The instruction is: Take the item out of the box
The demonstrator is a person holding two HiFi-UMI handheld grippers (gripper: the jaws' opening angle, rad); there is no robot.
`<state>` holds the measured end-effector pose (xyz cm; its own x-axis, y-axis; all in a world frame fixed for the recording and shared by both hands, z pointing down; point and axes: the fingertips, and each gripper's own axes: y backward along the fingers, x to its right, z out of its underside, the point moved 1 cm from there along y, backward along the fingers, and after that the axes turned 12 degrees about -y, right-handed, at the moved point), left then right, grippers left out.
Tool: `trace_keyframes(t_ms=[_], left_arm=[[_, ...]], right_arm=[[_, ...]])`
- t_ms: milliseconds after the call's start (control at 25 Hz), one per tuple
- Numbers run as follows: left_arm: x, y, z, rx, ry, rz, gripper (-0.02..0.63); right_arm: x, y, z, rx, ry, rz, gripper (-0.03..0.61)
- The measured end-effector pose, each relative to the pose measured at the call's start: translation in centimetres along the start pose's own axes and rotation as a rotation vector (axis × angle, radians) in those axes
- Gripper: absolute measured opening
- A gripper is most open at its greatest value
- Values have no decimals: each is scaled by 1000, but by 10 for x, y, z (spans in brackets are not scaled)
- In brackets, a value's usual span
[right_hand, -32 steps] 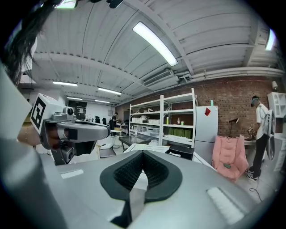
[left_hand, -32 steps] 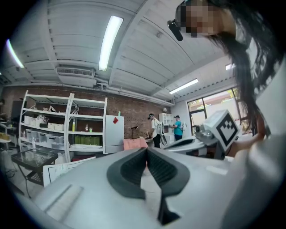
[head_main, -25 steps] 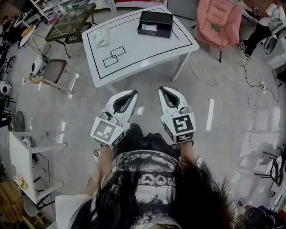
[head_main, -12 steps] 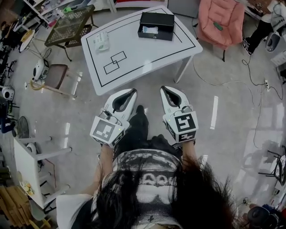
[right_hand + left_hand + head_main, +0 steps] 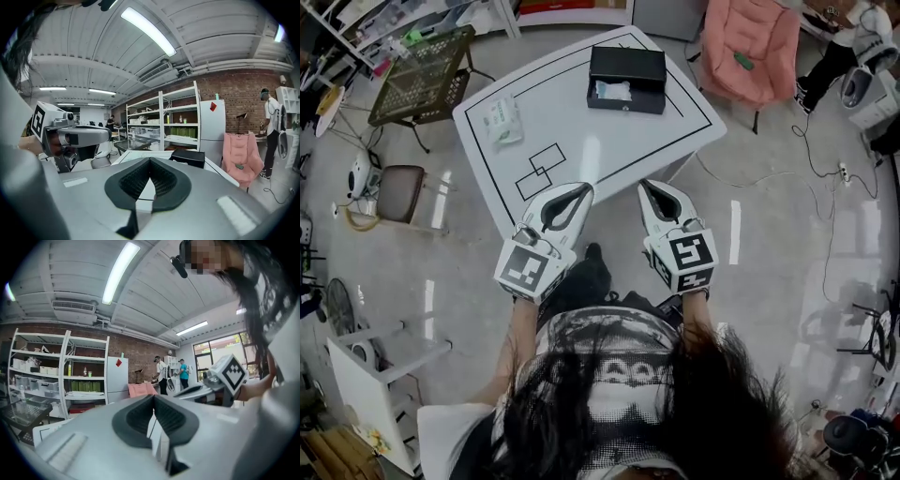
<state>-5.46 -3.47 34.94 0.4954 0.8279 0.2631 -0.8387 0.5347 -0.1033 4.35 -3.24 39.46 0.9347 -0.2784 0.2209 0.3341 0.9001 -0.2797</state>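
Head view: the person stands at the near edge of a white table (image 5: 609,141) marked with a black border line and two overlapping rectangles.

Left gripper (image 5: 583,189) – held level, tip over the table's near edge. In the left gripper view the left gripper (image 5: 153,397) has its fingers (image 5: 133,418) clenched together at the tips, with nothing between them.

Right gripper (image 5: 645,186) – held parallel, just beside the left, tip at the same edge. In the right gripper view the right gripper (image 5: 150,161) likewise shows its fingers (image 5: 135,180) closed on each other, empty.

Task object: a black box (image 5: 626,67) sits on the far part of the table, inside the border line. A pale item (image 5: 612,91) shows in it on the side facing the person. Box and item are well apart from both grippers. In the right gripper view the box (image 5: 187,158) stands ahead and slightly right of the fingers.

Other: a small pale packet (image 5: 502,122) lies on the table's left part, apart from the box. A pink chair (image 5: 748,47) stands beyond the table's right corner; a dark mesh crate (image 5: 422,66) stands to its left.
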Motion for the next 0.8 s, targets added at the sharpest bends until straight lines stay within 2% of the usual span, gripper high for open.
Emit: trace_keyframes(t_ms=[240, 400, 800], left_arm=[[-69, -14, 24, -30, 35, 24, 0], [-102, -26, 37, -9, 24, 62, 0], [-123, -57, 66, -7, 70, 137, 0]], right_arm=[[-1, -68, -21, -13, -6, 34, -3], [1, -103, -28, -25, -9, 64, -3], [22, -147, -20, -81, 5, 100, -2]])
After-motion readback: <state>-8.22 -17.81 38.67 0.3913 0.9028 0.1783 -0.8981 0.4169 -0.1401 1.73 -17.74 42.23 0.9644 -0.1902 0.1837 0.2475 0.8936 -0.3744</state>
